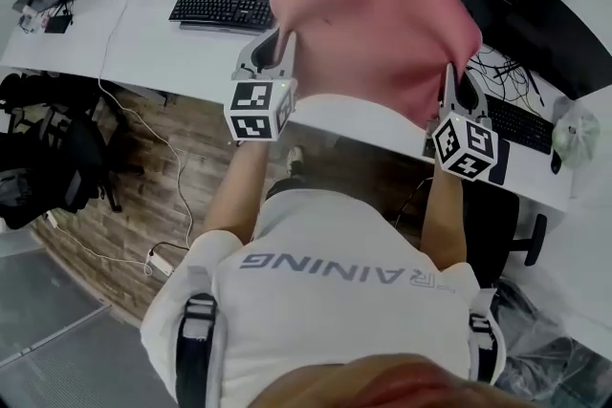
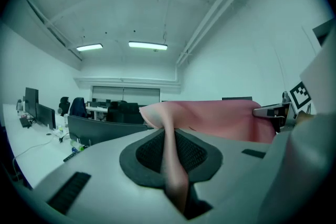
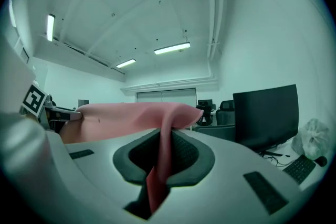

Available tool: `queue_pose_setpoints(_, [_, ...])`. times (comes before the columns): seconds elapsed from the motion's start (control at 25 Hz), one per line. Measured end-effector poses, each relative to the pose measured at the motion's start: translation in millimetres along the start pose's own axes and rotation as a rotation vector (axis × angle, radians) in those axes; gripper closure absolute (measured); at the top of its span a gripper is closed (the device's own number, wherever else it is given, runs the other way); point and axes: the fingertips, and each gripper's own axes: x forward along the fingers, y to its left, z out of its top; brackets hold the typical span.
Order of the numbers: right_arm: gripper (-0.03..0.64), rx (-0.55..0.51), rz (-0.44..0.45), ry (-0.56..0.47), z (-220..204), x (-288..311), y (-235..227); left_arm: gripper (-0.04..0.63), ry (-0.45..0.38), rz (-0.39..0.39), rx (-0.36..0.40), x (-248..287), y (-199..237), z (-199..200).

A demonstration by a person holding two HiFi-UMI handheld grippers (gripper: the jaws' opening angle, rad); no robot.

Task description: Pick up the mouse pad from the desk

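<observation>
The mouse pad (image 1: 373, 24) sat pinched deep in both sets of jaws: your left gripper (image 1: 279, 48) was clenched on one end of its near edge and your right gripper (image 1: 449, 81) on the other. The pink sheet was spread between them, raised clear of the white counter (image 1: 143, 33). The lift looked nearly complete. It asked you to keep both grips firm and your hands level and evenly apart, so the pad neither sagged nor slipped.
</observation>
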Motion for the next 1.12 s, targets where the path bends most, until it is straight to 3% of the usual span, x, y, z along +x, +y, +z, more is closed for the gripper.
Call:
queue_pose_setpoints(0.36, [0.560, -0.040, 0.015, -0.144, 63, -26, 6, 0.523, -0.143, 0.020, -0.002, -32, -7, 56])
queue_pose_setpoints(1.12, [0.560, -0.042, 0.007, -0.126, 57, -25, 0, 0.525, -0.140, 0.019, -0.023, -29, -14, 52])
